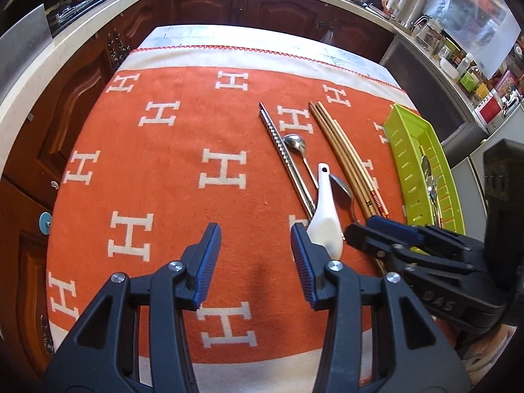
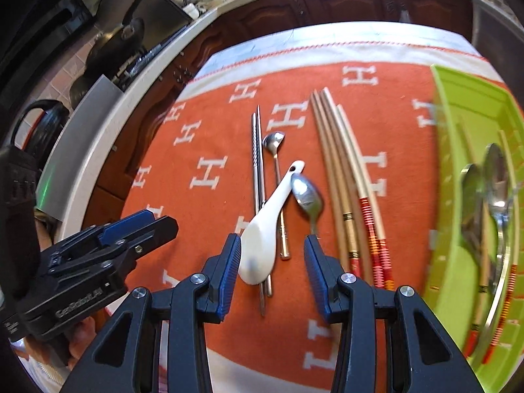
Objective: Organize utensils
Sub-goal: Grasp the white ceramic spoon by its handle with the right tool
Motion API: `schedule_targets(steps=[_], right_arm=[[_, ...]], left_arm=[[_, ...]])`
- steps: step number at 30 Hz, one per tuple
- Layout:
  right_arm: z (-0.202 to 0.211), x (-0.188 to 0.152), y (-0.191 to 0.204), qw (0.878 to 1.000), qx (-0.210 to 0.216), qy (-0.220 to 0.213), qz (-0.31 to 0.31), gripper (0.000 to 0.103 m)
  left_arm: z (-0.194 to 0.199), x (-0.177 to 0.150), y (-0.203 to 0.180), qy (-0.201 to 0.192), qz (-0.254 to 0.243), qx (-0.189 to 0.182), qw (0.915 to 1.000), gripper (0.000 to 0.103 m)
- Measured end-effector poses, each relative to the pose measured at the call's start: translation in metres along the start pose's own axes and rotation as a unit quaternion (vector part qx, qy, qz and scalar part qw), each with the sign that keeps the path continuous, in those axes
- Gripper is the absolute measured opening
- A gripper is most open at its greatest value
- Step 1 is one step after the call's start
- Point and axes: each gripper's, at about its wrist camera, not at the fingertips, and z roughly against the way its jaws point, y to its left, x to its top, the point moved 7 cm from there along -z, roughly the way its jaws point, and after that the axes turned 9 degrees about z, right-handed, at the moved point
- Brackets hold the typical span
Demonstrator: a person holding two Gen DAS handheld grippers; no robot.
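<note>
Utensils lie loose on the orange blanket point(image 1: 170, 170) over the tabletop, ahead of both grippers. Left to right: the left gripper point(image 1: 255, 249) hangs released over bare cloth, nothing between its jaws. Just off its right finger lies the white ceramic spoon point(image 1: 322, 222), bowl nearest, crossing the steel chopsticks point(image 1: 281, 150) and a small metal spoon point(image 2: 275, 144). The right gripper point(image 2: 271, 262) is also released, its left finger at that bowl, probably lining up to take it. Beyond its right finger a second metal spoon point(image 2: 306, 196) and the wooden chopsticks point(image 2: 340, 170) lie parallel. Farthest right, the green tray point(image 2: 458, 104) already holds spoons and chopsticks, sorted lengthwise. The tray is blurred and cut off, so its contents cannot be counted.
</note>
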Motion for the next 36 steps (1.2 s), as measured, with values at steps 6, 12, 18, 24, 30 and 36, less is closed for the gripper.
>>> schedule_targets(steps=[6, 12, 18, 24, 30, 36], right_arm=[[-0.032, 0.003, 0.001, 1.000, -0.002, 0.016, 0.011, 0.031], [-0.047, 0.010, 0.009, 0.999, -0.003, 0.016, 0.032, 0.022], [-0.045, 0.018, 0.023, 0.997, -0.019, 0.002, 0.074, 0.017], [-0.047, 0.019, 0.032, 0.997, -0.008, 0.003, 0.077, 0.017], [-0.050, 0.019, 0.032, 0.998, 0.036, 0.009, 0.047, 0.014], [-0.048, 0.015, 0.034, 0.997, 0.062, 0.013, 0.033, 0.012]], left_arm=[[-0.011, 0.002, 0.004, 0.009, 0.003, -0.007, 0.9999, 0.041], [-0.019, 0.003, 0.006, 0.016, 0.007, -0.014, 0.9997, 0.041], [-0.022, 0.004, 0.007, 0.018, 0.010, -0.017, 0.9996, 0.041], [-0.022, 0.006, 0.010, 0.017, 0.017, -0.018, 0.9996, 0.041], [-0.019, 0.008, 0.010, 0.010, 0.018, -0.016, 0.9996, 0.041], [-0.017, 0.013, 0.014, 0.008, 0.026, -0.017, 0.9995, 0.041]])
